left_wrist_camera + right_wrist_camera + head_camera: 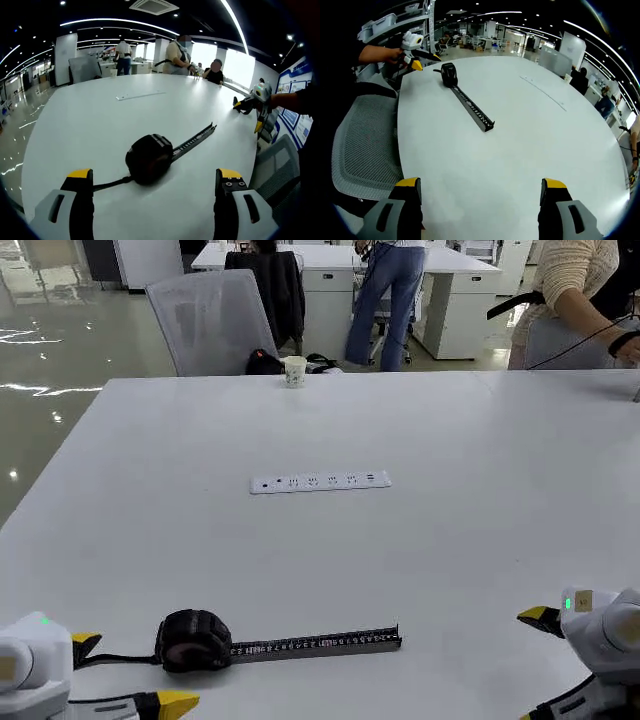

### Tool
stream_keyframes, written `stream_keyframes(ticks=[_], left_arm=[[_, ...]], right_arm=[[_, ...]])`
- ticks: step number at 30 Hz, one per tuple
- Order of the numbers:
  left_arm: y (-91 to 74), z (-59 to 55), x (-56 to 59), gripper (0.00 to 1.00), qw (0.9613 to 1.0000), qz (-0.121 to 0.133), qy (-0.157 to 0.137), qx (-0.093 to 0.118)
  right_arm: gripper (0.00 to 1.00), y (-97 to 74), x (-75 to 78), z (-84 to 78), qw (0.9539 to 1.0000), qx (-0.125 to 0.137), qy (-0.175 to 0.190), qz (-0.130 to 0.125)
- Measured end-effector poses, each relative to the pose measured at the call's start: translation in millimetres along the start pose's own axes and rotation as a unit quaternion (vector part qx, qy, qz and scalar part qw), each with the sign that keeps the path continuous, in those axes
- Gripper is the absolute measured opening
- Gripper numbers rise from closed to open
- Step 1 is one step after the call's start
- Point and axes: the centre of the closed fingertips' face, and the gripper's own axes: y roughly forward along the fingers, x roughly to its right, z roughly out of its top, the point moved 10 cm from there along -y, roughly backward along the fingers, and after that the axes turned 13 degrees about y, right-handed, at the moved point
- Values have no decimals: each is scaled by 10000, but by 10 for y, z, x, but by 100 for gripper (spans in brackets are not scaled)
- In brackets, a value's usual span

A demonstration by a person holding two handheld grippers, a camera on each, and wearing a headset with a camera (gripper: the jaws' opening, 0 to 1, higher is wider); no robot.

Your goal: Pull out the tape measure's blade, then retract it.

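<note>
- Tape measure (193,640): a black round case lying on the white table (450,540) near the person's edge, a thin dark strap (120,658) trailing from its left side
- Its blade (315,644) is drawn out and lies flat on the table, running from the case off to the right and ending in a small upturned hook; nothing holds it there, so a lock is probably on, though that is a guess
- Left gripper (130,672): jaws spread wide and holding nothing; in the left gripper view the case sits just ahead of them, near but not touched
- Right gripper (535,665): jaws also wide open and empty; it hangs at the table's right side, well apart from the blade's hooked end
- Progress, as I judge it: the pull-out half looks done, since a good length of blade is showing; the retracting half is not yet done, and neither gripper has hold of the case
- Farther up the table lie a white power strip (320,481) and a paper cup (294,371), both well apart from the work
</note>
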Motion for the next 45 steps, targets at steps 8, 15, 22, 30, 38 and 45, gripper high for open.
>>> stream_keyframes(ticks=[8, 15, 22, 30, 38, 45], left_arm=[[96, 94, -3, 99, 9995, 126, -233, 146], [233, 28, 30, 99, 9993, 326, -182, 93], [319, 63, 108, 99, 9984, 456, -325, 103], [434, 101, 77, 99, 9977, 636, -238, 48], [566, 140, 123, 99, 9971, 744, -118, 56], [650, 148, 148, 99, 9935, 1090, -181, 293]], right_arm=[[99, 46, 56, 208, 9997, -110, -202, 91], [99, 152, 83, 346, 9985, -224, -442, 220], [99, 265, 156, 461, 9972, -352, -594, 281], [99, 362, 217, 607, 9956, -409, -781, 330], [99, 505, 312, 765, 9939, -505, -913, 349], [99, 663, 350, 875, 9917, -463, -1082, 509]])
